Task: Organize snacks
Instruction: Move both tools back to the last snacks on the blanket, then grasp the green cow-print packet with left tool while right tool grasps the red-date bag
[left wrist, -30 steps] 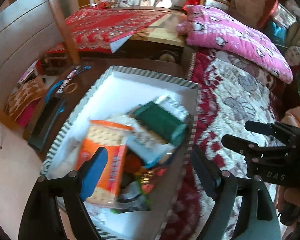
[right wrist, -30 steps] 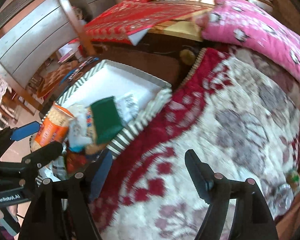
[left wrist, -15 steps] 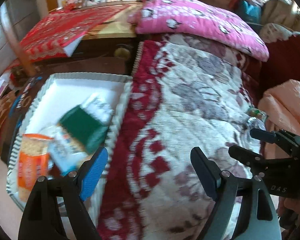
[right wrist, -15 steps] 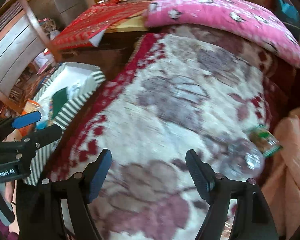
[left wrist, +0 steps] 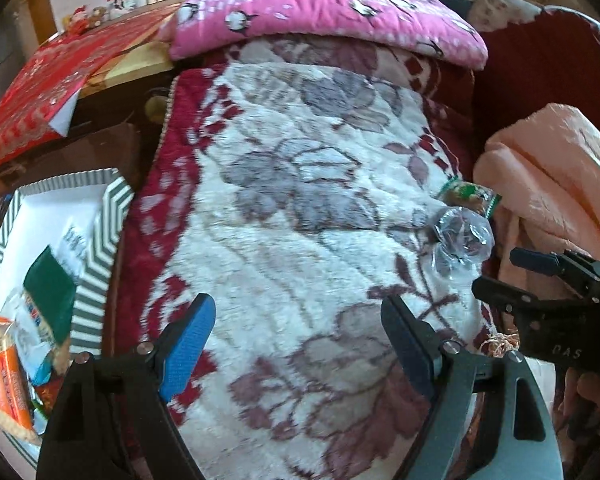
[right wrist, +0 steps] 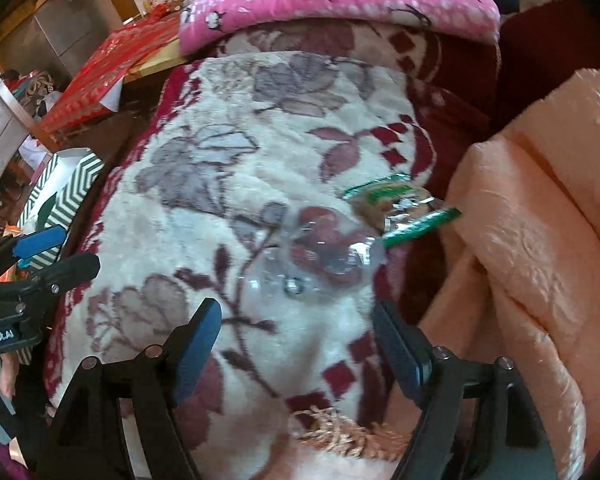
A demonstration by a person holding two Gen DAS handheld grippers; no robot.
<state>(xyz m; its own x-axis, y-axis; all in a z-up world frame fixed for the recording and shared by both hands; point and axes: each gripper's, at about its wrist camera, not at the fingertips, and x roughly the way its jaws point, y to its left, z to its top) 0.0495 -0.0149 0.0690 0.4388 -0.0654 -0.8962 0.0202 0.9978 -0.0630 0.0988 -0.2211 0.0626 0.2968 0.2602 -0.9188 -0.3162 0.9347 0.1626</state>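
A green-edged snack packet (right wrist: pixel 396 208) and a crumpled clear wrapper (right wrist: pixel 324 256) lie on the floral blanket (right wrist: pixel 228 184), close to its right side. My right gripper (right wrist: pixel 296 344) hovers just short of the clear wrapper, open, with nothing between its fingers. In the left wrist view the same packet (left wrist: pixel 470 196) and wrapper (left wrist: pixel 460 236) sit at the right. My left gripper (left wrist: pixel 296 340) is open over bare blanket, empty. The striped tray (left wrist: pixel 112 220) at the far left holds a green pack (left wrist: pixel 48 292), an orange cracker pack (left wrist: pixel 4 368) and other snacks.
A pink pillow (left wrist: pixel 320 4) lies at the far end of the blanket. A folded peach blanket (right wrist: pixel 532 220) rises on the right, right beside the packet. A red-covered table (left wrist: pixel 40 76) stands behind the tray. A tassel fringe (right wrist: pixel 340 432) marks the blanket's near edge.
Both grippers have swung right, from over the tray to over the floral blanket. The tray has slid to the left edge of both views, and the packet and wrapper now lie close ahead.
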